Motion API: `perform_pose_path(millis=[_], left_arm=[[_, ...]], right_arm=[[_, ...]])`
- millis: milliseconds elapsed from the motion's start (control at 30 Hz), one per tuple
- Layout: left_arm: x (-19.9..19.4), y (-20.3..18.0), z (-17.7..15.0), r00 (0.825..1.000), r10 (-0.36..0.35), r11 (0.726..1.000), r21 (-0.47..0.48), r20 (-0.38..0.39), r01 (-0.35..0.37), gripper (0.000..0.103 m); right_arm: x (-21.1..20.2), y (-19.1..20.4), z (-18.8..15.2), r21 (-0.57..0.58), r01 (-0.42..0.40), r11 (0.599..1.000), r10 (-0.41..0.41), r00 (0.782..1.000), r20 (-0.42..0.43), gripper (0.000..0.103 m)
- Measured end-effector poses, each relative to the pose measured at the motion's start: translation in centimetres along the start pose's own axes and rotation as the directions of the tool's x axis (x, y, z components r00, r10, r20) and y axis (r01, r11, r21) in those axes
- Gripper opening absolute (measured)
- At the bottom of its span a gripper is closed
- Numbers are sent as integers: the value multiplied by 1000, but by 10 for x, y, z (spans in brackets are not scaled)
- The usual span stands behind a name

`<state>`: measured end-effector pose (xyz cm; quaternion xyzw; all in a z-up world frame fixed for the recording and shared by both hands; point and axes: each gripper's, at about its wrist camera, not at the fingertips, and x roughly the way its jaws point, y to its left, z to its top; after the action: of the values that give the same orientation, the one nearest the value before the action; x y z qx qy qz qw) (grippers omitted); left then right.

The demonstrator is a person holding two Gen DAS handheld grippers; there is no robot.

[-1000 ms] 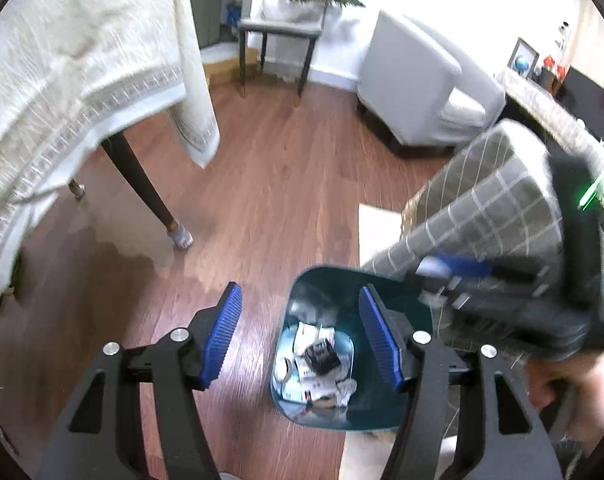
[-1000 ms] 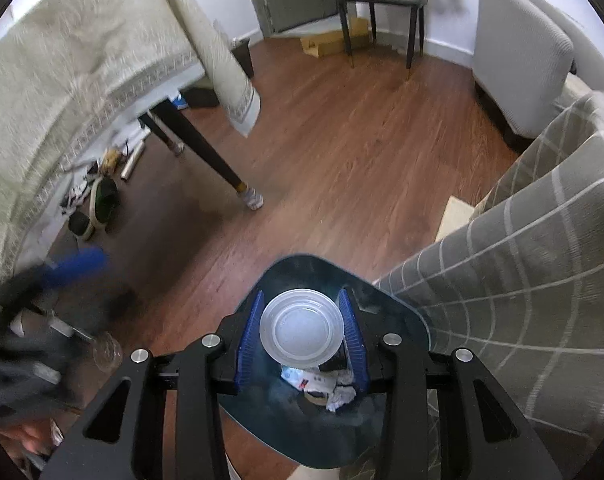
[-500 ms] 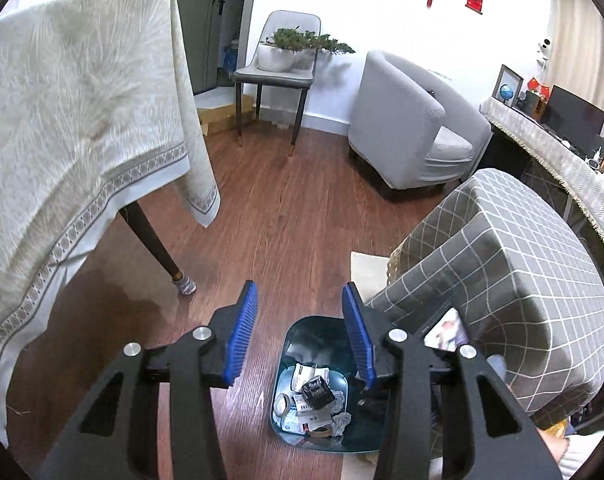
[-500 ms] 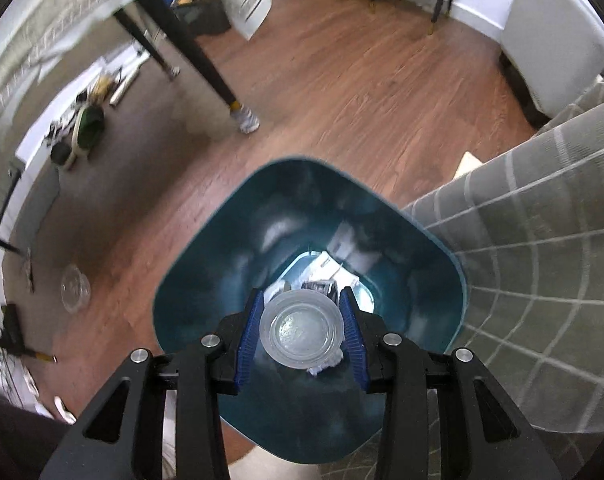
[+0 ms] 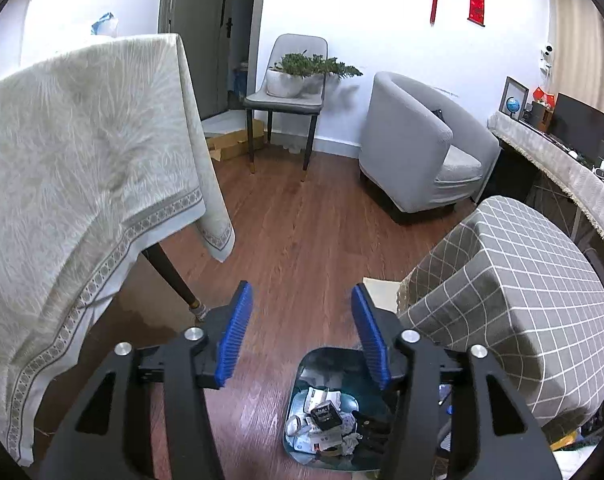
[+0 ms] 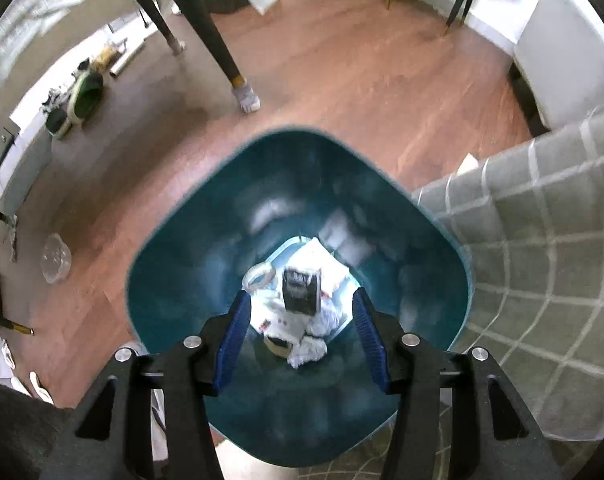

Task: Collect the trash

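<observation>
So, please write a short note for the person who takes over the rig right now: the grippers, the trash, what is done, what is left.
Right gripper: open, nothing between the jaws, which have just been opening; it points down into the teal bin.
Left gripper: open, empty, jaws just widened, above the floor beside the bin.
Trash: paper scraps and a small black box lie at the bin's bottom.
Done: the clear round lid held a moment ago has left the right gripper.
Left: a clear plastic container on the floor near the table.
</observation>
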<state>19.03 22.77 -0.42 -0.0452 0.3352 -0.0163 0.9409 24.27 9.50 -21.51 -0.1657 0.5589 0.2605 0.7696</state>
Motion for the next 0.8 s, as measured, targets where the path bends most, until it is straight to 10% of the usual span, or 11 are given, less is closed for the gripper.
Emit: perform_pose_path(millis=[400,800], left_arm=[[-40,-22,23,987,51,998,27,153,-56,89],[-66,-58,5,971,38,999,12,237,-42,98]], right_arm=[[-133,-27,24,32,7,999,-17,949,313,56],[-251,-81,-44,192,178,965,-256,798,545,90]])
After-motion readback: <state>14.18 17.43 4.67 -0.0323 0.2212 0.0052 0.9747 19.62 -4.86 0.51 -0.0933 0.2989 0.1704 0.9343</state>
